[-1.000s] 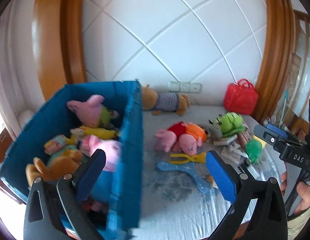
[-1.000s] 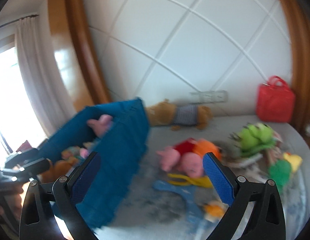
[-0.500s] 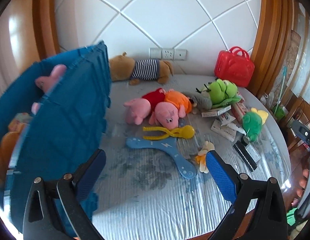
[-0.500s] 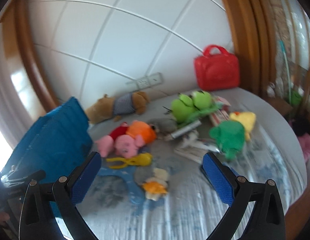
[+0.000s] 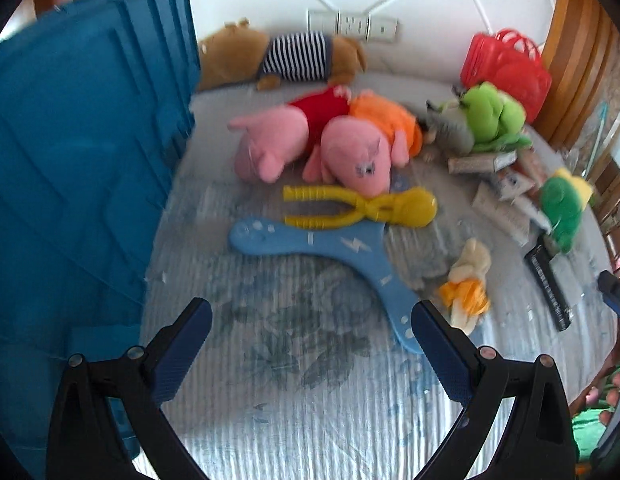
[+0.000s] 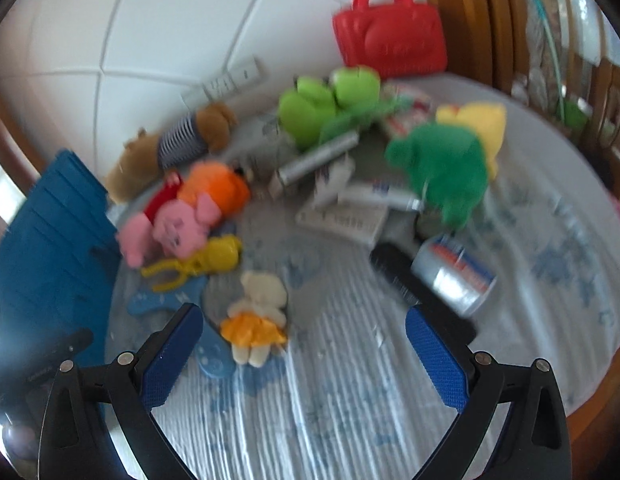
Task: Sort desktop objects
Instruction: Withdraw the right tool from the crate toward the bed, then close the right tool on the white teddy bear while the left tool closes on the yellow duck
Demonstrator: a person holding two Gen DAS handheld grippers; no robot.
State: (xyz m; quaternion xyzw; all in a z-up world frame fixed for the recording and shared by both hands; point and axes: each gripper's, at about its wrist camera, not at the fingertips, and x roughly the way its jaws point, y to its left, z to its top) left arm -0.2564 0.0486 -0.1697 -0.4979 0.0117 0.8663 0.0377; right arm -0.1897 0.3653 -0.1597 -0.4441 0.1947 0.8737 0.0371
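Observation:
My left gripper (image 5: pixel 310 344) hangs open over the striped tablecloth, a short way in front of a blue boomerang (image 5: pixel 329 248) and yellow tongs (image 5: pixel 365 208). Two pink pig plushes (image 5: pixel 310 140) lie behind them. A blue bin (image 5: pixel 78 168) stands at the left. My right gripper (image 6: pixel 302 348) is open too, with nothing between its pads. Just ahead of its left finger lies a small cream doll in an orange dress (image 6: pixel 258 312). A green plush (image 6: pixel 445 168), a silver can (image 6: pixel 453 276) and a black remote (image 6: pixel 409 284) lie ahead to the right.
A brown bear in a striped shirt (image 5: pixel 286 56) lies by the wall. A red bag (image 5: pixel 505 68) stands at the back right near a lime frog plush (image 5: pixel 489 112). Boxes and tubes (image 6: pixel 349 200) are scattered mid-table. The round table's edge (image 6: pixel 581 380) curves at the right.
Both grippers have swung right, away from the blue bin, and dropped closer to the table. The toys loom larger now. Both stay open.

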